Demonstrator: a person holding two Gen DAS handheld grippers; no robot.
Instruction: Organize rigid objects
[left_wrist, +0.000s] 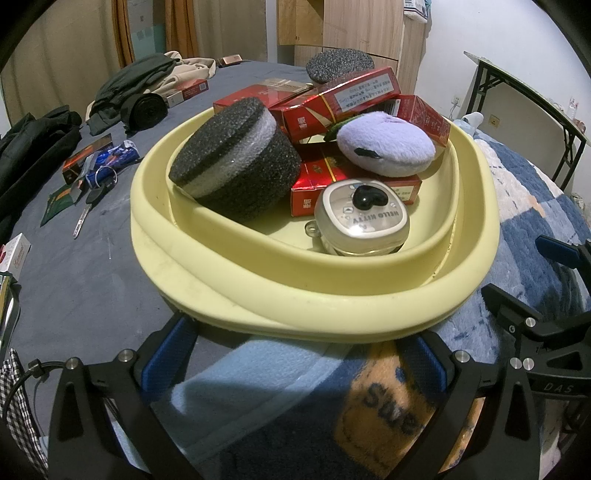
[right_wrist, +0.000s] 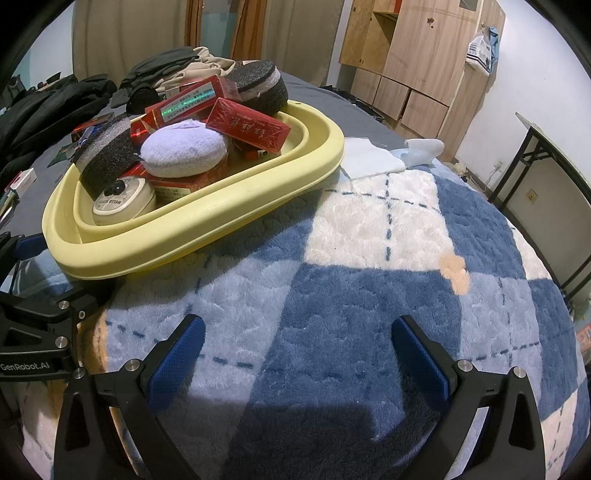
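Note:
A pale yellow basin (left_wrist: 369, 302) (right_wrist: 207, 229) sits on a blue checked blanket on the bed. It holds a black foam puck (left_wrist: 236, 166) (right_wrist: 105, 155), a second puck (right_wrist: 260, 86) at the back, several red boxes (left_wrist: 347, 99) (right_wrist: 247, 125), a lilac plush pad (left_wrist: 388, 144) (right_wrist: 183, 147) and a Hello Kitty container (left_wrist: 364, 218) (right_wrist: 123, 201). My left gripper (left_wrist: 299, 354) is open and empty, its fingers spread just under the basin's near rim. My right gripper (right_wrist: 297, 354) is open and empty over the blanket, right of the basin.
Keys (left_wrist: 96, 192), small boxes (left_wrist: 86, 158) and dark clothes (left_wrist: 33, 147) lie on the grey sheet left of the basin. A white card (left_wrist: 14, 254) lies at the far left. A folding table (right_wrist: 554, 177) and wooden cabinets (right_wrist: 417, 55) stand to the right.

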